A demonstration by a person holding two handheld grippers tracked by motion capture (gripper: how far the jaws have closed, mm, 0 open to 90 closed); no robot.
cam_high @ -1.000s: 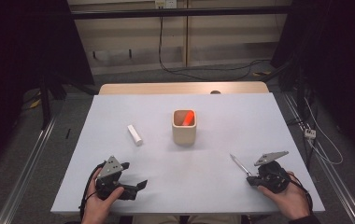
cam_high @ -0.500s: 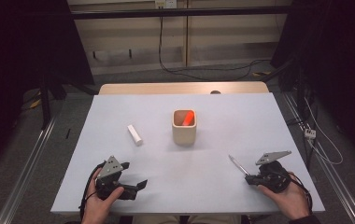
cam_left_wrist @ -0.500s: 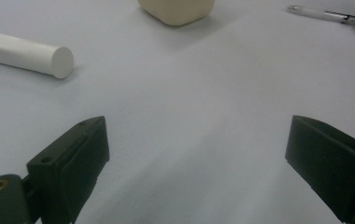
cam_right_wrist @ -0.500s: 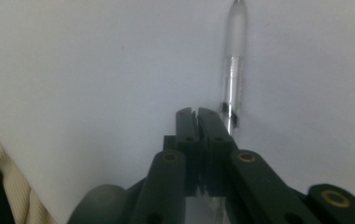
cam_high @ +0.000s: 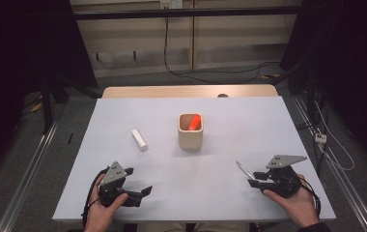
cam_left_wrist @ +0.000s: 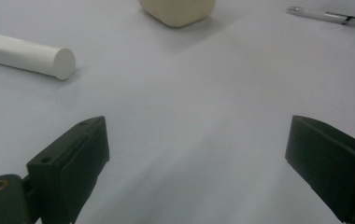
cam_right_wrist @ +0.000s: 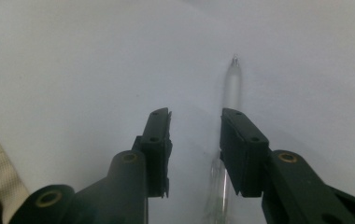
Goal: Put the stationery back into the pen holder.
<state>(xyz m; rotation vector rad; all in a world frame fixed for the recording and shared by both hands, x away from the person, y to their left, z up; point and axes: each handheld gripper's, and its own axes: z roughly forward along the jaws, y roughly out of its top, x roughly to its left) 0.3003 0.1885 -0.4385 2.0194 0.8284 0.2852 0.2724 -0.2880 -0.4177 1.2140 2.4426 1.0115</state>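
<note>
A clear pen (cam_high: 244, 170) lies on the white table (cam_high: 230, 121) at the front right. My right gripper (cam_high: 255, 178) sits just behind it, held by a hand. In the right gripper view the pen (cam_right_wrist: 232, 84) runs along the table under the gap of my right gripper (cam_right_wrist: 194, 116), close to the right jaw; the jaws are a little apart and do not grip it. My left gripper (cam_high: 138, 181) rests at the front left with its jaws wide apart and nothing between them (cam_left_wrist: 194, 126). A beige cup (cam_high: 190, 131) holding an orange object (cam_high: 195, 122) stands mid-table.
A white cylinder (cam_high: 139, 139) lies left of the cup; it also shows at the upper left as the white cylinder (cam_left_wrist: 26, 53), with the cup (cam_left_wrist: 178, 9) and pen (cam_left_wrist: 330, 16) farther off. A wooden strip (cam_high: 186, 92) borders the table's far edge.
My right gripper has shifted very slightly to the left by the pen. The left gripper, the cup and the cylinder have not moved.
</note>
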